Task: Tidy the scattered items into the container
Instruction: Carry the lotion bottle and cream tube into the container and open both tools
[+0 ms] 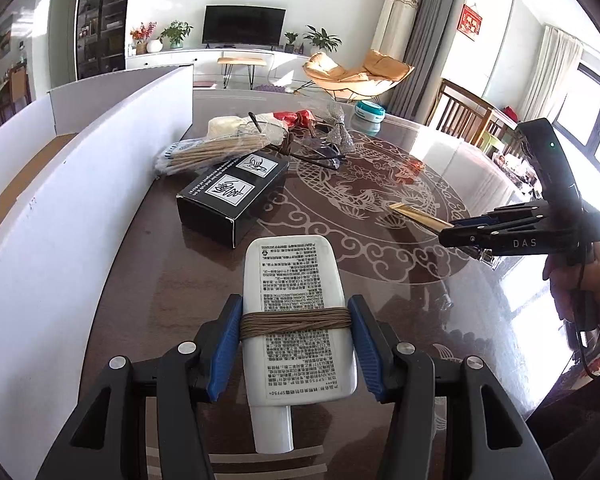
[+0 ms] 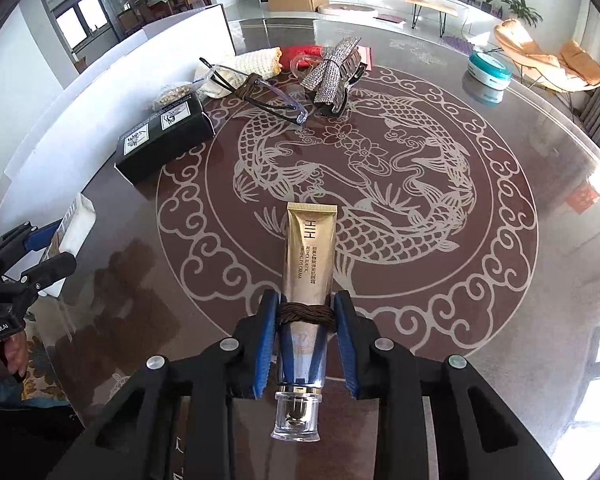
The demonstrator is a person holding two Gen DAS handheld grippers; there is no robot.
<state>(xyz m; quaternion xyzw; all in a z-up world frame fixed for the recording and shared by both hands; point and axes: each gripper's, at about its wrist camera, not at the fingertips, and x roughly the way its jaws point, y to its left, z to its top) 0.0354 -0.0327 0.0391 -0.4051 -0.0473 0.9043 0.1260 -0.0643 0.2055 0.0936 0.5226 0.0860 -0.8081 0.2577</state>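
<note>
Clearance first: the tall white cardboard container wall runs along the left edge of the round dark-brown glossy worktop, and the centre of that surface, with its pale fish-and-cloud motif, lies bare.

Left gripper is clamped on a white flat plastic tube with black print, cap toward the camera, a band of tan cord at the level of the pads. The tube is lifted above the worktop.

Right gripper is clamped on a slim gold cream tube with a clear cap, bound with dark brown cord, also held off the surface.

Scattered items remain close beside the container wall: a black rectangular carton with white labels, a bundle of wooden cotton swabs, a cream knitted cloth, clear-lensed black-framed glasses, a silver rhinestone bow clip and a red packet. A teal-and-white round device sits well apart at the far edge.

Beyond the table, the room holds a television and an orange lounge chair.
</note>
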